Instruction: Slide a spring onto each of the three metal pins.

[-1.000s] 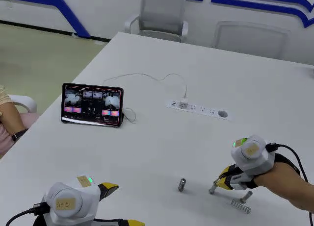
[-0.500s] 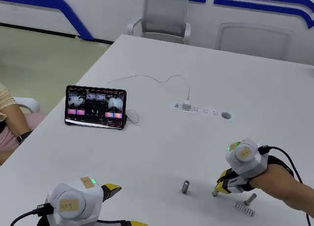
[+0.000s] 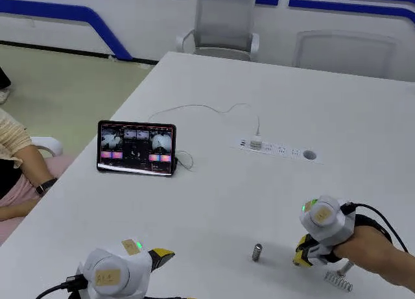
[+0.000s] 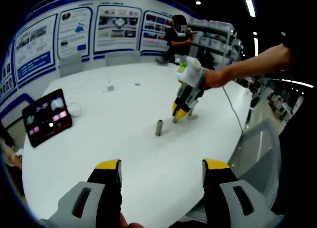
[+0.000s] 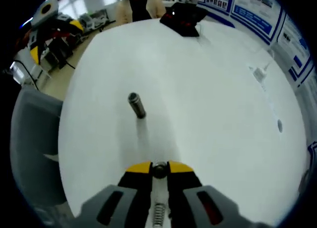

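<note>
A short metal pin with a spring on it (image 3: 257, 251) stands on the white table (image 3: 214, 189); it also appears as the pin (image 5: 136, 105) and the pin (image 4: 159, 127). To its right, my right gripper (image 3: 302, 258) is shut on a second metal pin (image 5: 159, 170) at the table top, and a spring (image 5: 157, 212) shows between its jaws. Behind that hand lie a third pin (image 3: 345, 268) and a loose spring (image 3: 337, 281). My left gripper (image 4: 162, 166) hovers open and holds nothing at the near left (image 3: 162, 253).
A tablet (image 3: 137, 148) stands lit at the left, with a cable running to a power strip (image 3: 275, 148) in the table's middle. Chairs (image 3: 224, 20) stand at the far edge. A person's arm (image 3: 19, 159) rests beyond the left edge.
The head view has shifted, so everything sits further right and lower. My right gripper stays shut on the pin beside the standing pin. The left gripper has hardly moved.
</note>
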